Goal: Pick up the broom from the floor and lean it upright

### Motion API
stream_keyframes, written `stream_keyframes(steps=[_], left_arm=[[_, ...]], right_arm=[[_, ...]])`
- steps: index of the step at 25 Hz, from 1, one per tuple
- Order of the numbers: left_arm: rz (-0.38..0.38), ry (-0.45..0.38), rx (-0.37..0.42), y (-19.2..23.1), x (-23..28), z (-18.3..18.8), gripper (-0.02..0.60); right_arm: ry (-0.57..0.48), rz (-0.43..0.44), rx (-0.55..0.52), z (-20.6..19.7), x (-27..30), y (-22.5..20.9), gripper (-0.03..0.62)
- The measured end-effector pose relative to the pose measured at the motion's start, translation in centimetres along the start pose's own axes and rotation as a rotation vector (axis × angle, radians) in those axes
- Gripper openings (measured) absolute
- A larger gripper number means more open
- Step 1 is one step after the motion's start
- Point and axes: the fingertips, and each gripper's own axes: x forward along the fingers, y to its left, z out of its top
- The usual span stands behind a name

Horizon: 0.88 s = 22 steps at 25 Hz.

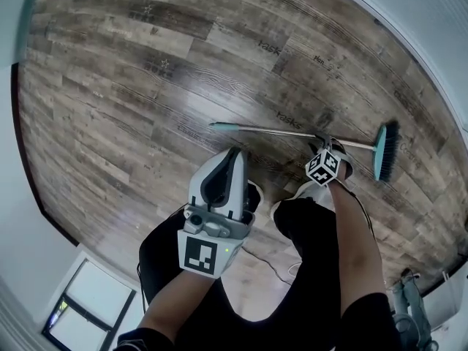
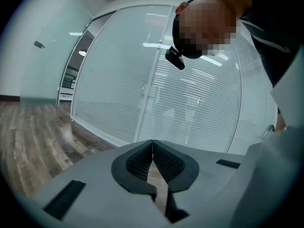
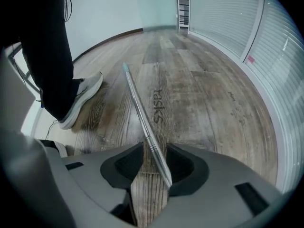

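Observation:
The broom lies flat on the wooden floor: a thin metal handle (image 1: 270, 129) with a teal tip, and a teal head with dark bristles (image 1: 385, 152) at the right. My right gripper (image 1: 322, 146) points down at the handle close to the head end. In the right gripper view the handle (image 3: 138, 107) runs between the jaws of that gripper (image 3: 155, 148). It lies nearer the right jaw, still on the floor, with the jaws open around it. My left gripper (image 1: 234, 154) hangs by the person's legs, away from the broom. Its jaws (image 2: 153, 144) meet with nothing between them.
The person's shoe (image 3: 80, 101) stands just left of the handle. A glass wall with blinds (image 2: 190, 94) rises ahead of the left gripper. A thin cable (image 1: 270, 258) trails on the floor by the feet. A white wall (image 1: 14, 196) edges the floor at the left.

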Motion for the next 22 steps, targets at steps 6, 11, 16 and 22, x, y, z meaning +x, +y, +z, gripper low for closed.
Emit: stream_keyframes(steps=[6, 11, 16, 22], left_arm=[[-0.048, 0.014, 0.005, -1.4, 0.3, -0.9, 0.020], [-0.043, 0.041, -0.007, -0.9, 0.5, -1.5, 0.020], [-0.064, 0.065, 0.136, -1.7, -1.9, 0.8, 0.020], [-0.084, 0.061, 0.157, -4.5, -3.3, 10.2, 0.020]], right_arm=[[0.036, -0.002, -0.063, -1.1, 3.1, 0.1, 0.144], [0.039, -0.009, -0.194, -1.3, 2.9, 1.0, 0.096], [0.006, -0.005, -0.178, 1.4, -2.7, 0.9, 0.083], [-0.068, -0.129, 0.018, 3.1, -17.2, -3.1, 0.080]])
